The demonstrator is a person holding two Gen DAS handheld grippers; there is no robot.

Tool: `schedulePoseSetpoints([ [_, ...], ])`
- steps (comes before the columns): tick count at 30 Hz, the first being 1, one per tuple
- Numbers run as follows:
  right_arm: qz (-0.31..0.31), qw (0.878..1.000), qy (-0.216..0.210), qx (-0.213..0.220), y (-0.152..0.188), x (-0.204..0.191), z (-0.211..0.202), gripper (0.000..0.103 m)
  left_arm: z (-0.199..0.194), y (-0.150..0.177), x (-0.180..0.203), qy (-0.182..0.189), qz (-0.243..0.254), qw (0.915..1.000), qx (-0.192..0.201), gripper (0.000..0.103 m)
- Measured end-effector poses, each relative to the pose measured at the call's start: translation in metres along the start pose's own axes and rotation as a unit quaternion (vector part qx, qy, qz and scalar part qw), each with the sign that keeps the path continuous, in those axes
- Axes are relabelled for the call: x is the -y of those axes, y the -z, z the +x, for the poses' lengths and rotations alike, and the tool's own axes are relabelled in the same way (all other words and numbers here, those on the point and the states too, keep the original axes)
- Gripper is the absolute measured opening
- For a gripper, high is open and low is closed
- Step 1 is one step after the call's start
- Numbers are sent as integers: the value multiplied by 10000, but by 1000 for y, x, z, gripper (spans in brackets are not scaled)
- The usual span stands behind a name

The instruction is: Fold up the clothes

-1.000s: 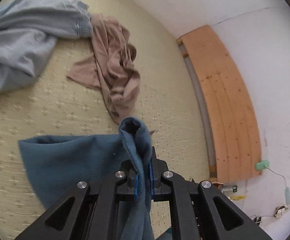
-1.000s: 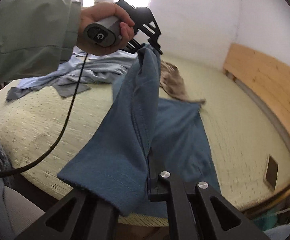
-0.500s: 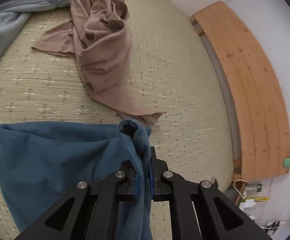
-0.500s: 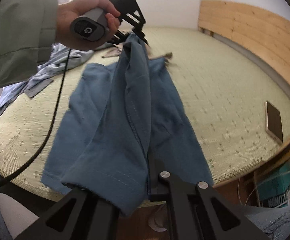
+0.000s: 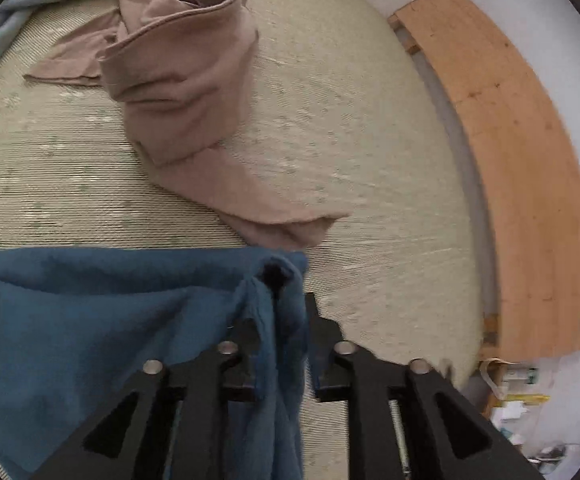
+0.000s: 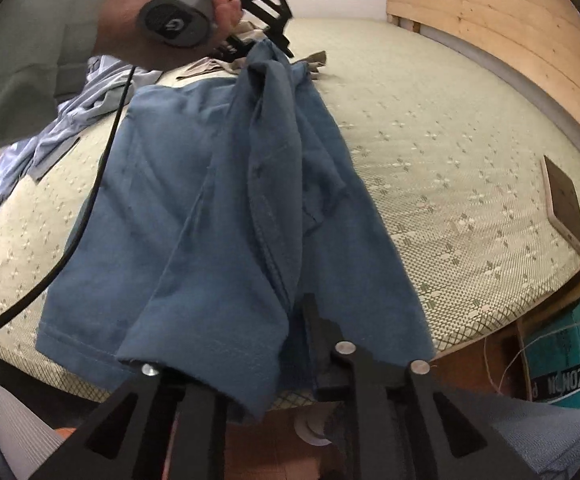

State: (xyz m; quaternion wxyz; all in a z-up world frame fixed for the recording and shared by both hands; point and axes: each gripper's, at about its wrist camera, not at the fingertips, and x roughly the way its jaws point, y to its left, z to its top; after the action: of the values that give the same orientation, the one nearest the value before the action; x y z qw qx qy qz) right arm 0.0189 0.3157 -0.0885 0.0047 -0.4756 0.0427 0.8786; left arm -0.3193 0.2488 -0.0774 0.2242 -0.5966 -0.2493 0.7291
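Observation:
A blue garment lies lengthwise on the mattress, bunched into a ridge along its middle. My left gripper is open at its far end; a fold of the blue garment still hangs between the parted fingers. A person's hand holds the left gripper low over the bed. At the near hem, by the mattress edge, my right gripper is open. Cloth drapes over and hides its left finger.
A crumpled brown garment lies just beyond the blue one, and a light blue garment sits further left. A wooden headboard bounds the far side. A flat brown object rests near the right edge. A black cable crosses the cloth.
Both grippers carried the blue garment down onto the mattress, then their fingers parted. The cloth was clamped and lifted before; now it rests spread on the bed.

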Motion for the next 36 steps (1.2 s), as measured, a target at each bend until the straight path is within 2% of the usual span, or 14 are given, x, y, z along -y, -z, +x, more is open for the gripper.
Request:
schedulePoseSetpoints([
  [1, 27, 10000, -11, -3, 0, 1, 0, 21, -5, -1, -1, 171, -22, 9998, 34, 62],
  [2, 34, 10000, -12, -4, 0, 2, 0, 21, -13, -2, -3, 367, -41, 9992, 129, 76],
  [3, 33, 10000, -10, -3, 0, 2, 0, 22, -21, -3, -4, 510, -43, 9985, 195, 83],
  [8, 71, 10000, -24, -20, -2, 2, 1, 23, -49, -2, -23, 1030, -140, 9943, 239, 83],
  [10, 109, 9999, -38, -36, -3, 4, 2, 25, -54, 7, -33, 1059, -149, 9941, 162, 83],
  [13, 221, 9997, -59, -55, -5, 8, 1, 29, -58, 25, -40, 1120, 98, 9937, -10, 83],
  [16, 349, 9994, -57, -54, -7, 13, 0, 32, -44, 40, -44, 1055, 130, 9938, -328, 83],
  [21, 415, 9991, -38, 37, -5, 15, -9, 32, -16, 59, -7, 1314, 356, 9868, -878, 83],
  [26, 485, 9988, -22, 97, -6, 18, -13, 33, 12, 79, 30, 1577, 584, 9754, -1425, 83],
  [28, 516, 9986, -29, 128, -8, 19, -14, 33, 9, 85, 47, 1725, 791, 9693, -1565, 83],
  [31, 575, 9981, -26, 200, -9, 21, -18, 33, -10, 85, 50, 1876, 950, 9662, -1490, 83],
  [33, 635, 9977, -32, 239, -10, 23, -20, 35, -22, 82, 43, 1807, 964, 9692, -1365, 83],
  [36, 752, 9968, -83, 246, -9, 26, -22, 36, -46, 93, 15, 1440, 993, 9753, -1352, 83],
])
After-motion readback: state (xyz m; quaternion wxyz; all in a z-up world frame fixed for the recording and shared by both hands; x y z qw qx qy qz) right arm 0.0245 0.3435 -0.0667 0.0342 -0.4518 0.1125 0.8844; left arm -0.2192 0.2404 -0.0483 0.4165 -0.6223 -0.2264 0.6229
